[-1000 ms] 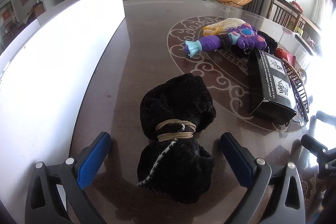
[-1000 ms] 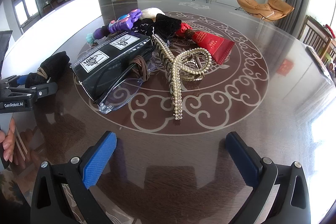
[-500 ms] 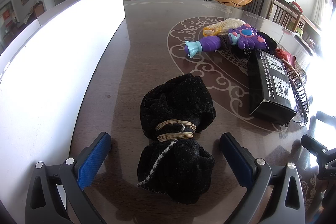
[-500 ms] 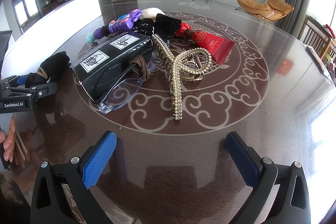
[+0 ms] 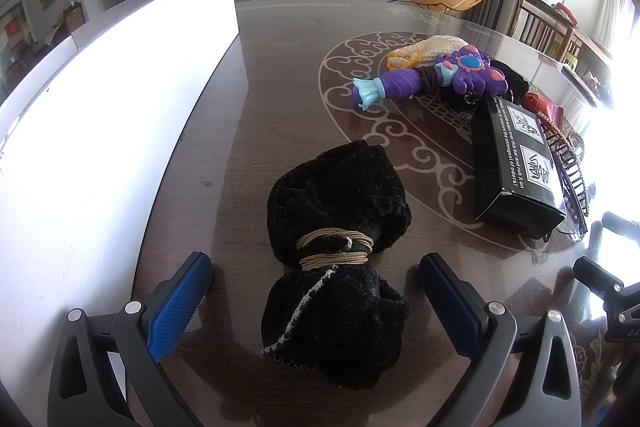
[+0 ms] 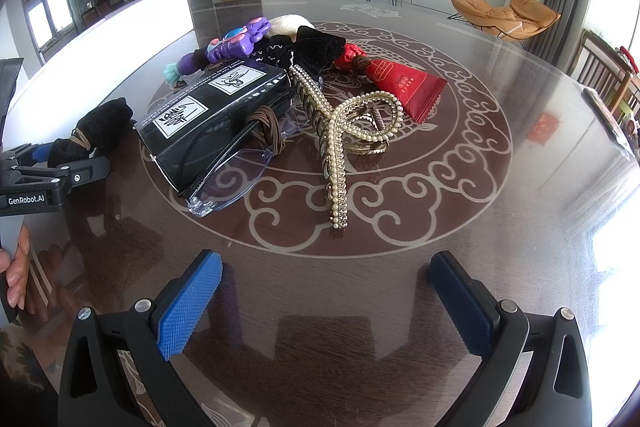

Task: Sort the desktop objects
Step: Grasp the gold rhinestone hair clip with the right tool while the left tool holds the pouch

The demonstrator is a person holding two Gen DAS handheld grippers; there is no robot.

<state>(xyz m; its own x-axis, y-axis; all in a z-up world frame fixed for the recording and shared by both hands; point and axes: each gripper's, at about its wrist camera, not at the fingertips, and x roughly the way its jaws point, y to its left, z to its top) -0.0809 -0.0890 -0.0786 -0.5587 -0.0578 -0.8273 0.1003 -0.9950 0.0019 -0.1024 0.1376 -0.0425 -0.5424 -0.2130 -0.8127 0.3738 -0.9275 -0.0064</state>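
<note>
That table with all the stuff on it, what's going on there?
A person is sorting a heap of small things on a dark patterned table, one hand-held gripper in each hand. The left hand-held gripper is open, with a black cloth bundle tied with cord lying between its fingers, not gripped. The right hand-held gripper is open and empty, facing the pile: a black box, a pearl hair clip, a purple toy and a red packet.

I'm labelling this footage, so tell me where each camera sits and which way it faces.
Left wrist: on the left hand-held gripper, looking forward across the table at the black cloth bundle lying between its open fingers.
Right wrist: on the right hand-held gripper, facing the pile around the pearl hair clip; the person's fingers show at left.
Shared: bundle, black box, purple toy.
</note>
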